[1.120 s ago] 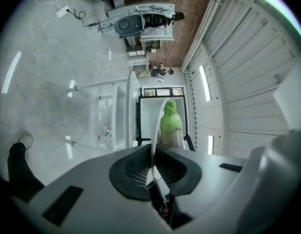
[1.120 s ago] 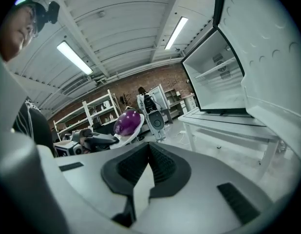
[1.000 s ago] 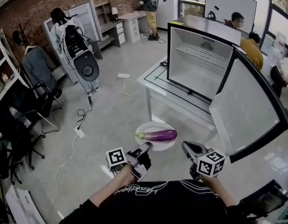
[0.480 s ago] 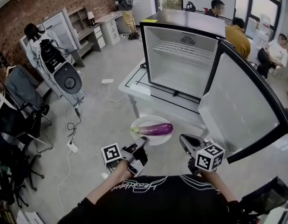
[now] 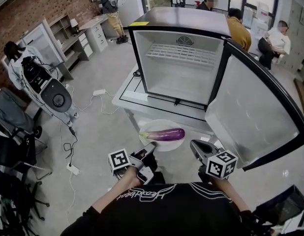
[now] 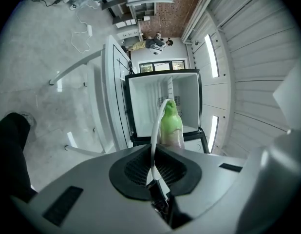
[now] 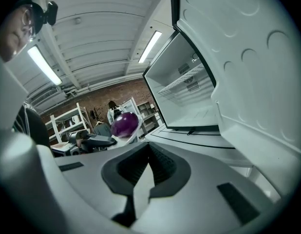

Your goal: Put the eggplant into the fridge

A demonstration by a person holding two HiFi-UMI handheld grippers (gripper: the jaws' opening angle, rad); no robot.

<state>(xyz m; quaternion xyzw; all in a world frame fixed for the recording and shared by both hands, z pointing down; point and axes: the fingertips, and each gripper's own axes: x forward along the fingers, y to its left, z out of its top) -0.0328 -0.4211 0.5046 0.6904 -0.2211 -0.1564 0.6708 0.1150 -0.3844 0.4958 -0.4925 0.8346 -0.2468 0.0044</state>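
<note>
- The fingers (image 6: 92, 179) of the left gripper (image 5: 151, 146) are pressed together on the thin rim of the one white plate (image 5: 159, 122). The fingers (image 7: 204, 179) of the right gripper (image 5: 194, 144) are clamped on the opposite rim.
- One eggplant (image 5: 164, 134), purple with a green stem end, lies across the plate, which is held above the floor between the two grippers. The stem points toward the left gripper.
- Just beyond the plate is the front edge of one white desk (image 5: 128, 95), which carries one fridge (image 5: 184, 18).
- The fridge's door (image 5: 250, 117) is swung wide to the right, beside the right gripper. Its opening faces the plate, and one wire shelf (image 5: 179, 53) sits high inside.
- Four people (image 5: 239, 28) are in view: three behind the fridge and one at the far wall.
- Cables (image 5: 65, 144) trail over the floor at the left.
</note>
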